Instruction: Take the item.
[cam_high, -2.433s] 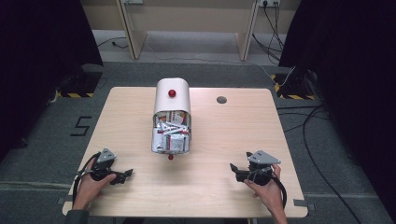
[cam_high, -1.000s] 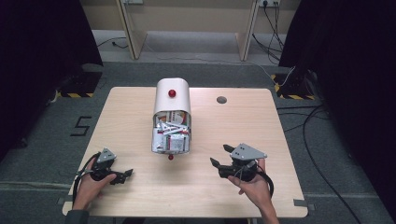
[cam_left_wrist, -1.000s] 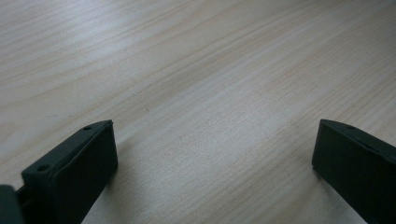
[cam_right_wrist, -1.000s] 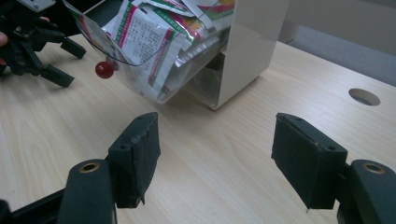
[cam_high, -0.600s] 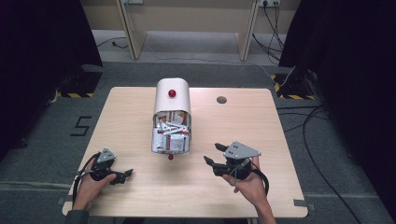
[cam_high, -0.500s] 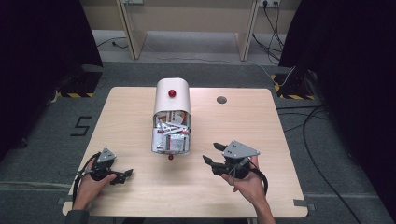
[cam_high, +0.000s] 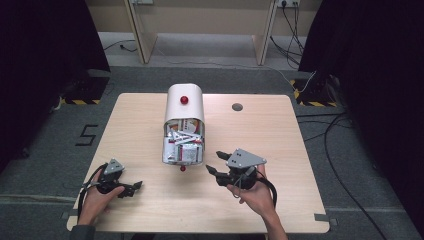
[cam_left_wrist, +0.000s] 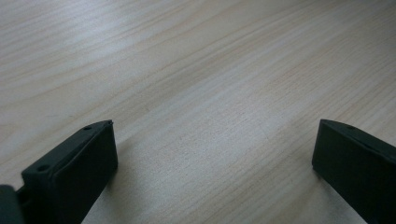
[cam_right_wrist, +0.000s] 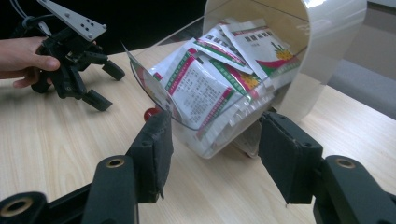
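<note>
A white dome-shaped container (cam_high: 183, 112) lies in the middle of the table, its clear front flap (cam_right_wrist: 187, 109) tipped open. Printed packets (cam_high: 182, 142) spill from it, and the packets (cam_right_wrist: 210, 79) look large in the right gripper view. One red knob (cam_high: 184, 99) sits on top and another red knob (cam_high: 183, 168) at the front. My right gripper (cam_high: 215, 163) hovers just right of that front end, apart from it. Its jaws have just been closing, but they stand open with nothing gripped (cam_right_wrist: 217, 128). My left gripper (cam_high: 131, 187) rests at the front left, open over bare wood (cam_left_wrist: 215, 140).
A small round dark hole (cam_high: 237, 106) lies in the table top behind and to the right of the container. The person's left hand (cam_right_wrist: 28, 58) and left gripper (cam_right_wrist: 108, 86) lie beyond the container's mouth in the right gripper view. Cables (cam_high: 335, 130) trail on the floor to the right.
My right gripper has moved left and slightly up toward the container's front end, and its jaws are narrower. The left gripper has not moved.
</note>
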